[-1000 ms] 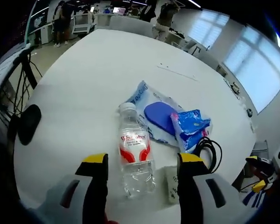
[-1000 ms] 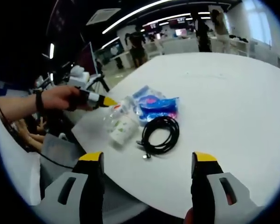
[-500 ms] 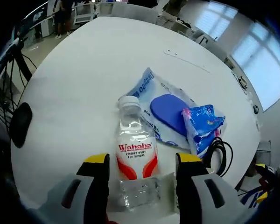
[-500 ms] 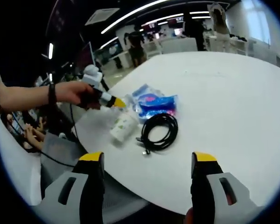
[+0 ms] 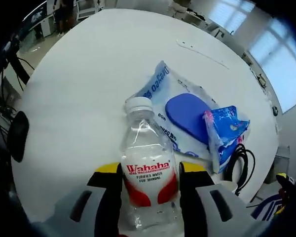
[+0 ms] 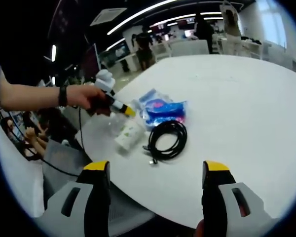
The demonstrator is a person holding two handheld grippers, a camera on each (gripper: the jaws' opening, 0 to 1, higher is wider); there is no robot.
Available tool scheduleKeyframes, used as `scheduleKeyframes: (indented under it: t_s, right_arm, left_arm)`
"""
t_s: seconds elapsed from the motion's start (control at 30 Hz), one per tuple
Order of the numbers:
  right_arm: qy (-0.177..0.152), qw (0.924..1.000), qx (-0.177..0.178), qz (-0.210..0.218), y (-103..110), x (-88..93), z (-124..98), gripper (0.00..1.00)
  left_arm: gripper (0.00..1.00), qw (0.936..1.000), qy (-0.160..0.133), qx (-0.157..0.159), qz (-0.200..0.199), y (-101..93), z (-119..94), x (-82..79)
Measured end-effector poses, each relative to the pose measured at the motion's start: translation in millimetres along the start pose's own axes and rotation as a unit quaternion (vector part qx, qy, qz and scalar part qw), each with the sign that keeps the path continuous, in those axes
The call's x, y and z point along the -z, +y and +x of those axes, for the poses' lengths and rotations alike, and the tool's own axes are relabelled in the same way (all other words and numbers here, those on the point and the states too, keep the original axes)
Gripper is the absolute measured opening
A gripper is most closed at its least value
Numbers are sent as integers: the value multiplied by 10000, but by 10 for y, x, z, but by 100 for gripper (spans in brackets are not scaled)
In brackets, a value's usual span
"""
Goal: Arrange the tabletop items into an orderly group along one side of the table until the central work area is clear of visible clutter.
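Clear plastic water bottle with a red label [image 5: 149,173] sat between the narrowed jaws of the left hand-held gripper [image 5: 149,190], whose grip looked best kept on the labelled middle, while the right hand-held gripper [image 6: 155,185] waited wide and empty.

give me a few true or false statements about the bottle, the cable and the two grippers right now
1. The water bottle sits between the left gripper jaws. True.
2. The bottle's cap is off. False: a white cap is on it.
3. The right gripper is shut on the black cable. False: its jaws stand wide apart, short of the cable.
4. The blue packet lies beside the cable. True.
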State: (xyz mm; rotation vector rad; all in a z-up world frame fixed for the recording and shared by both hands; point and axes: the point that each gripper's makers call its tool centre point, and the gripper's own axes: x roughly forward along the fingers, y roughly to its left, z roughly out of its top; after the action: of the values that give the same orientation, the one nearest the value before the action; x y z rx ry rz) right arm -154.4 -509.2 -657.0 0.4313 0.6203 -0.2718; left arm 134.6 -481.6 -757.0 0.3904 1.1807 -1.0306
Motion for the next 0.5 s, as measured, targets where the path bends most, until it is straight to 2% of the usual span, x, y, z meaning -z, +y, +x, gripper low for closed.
scheduleKeyframes:
  t_s: [0.2, 0.5]
  right_arm:
    - [-15, 10000, 22, 6, -24, -6, -14, 75]
    - [15, 10000, -16, 33, 0, 29, 30, 75]
  left_arm:
    - [41, 9998, -120, 129, -61, 0, -32, -16]
    - [39, 9991, -415, 65, 57, 98, -188, -66]
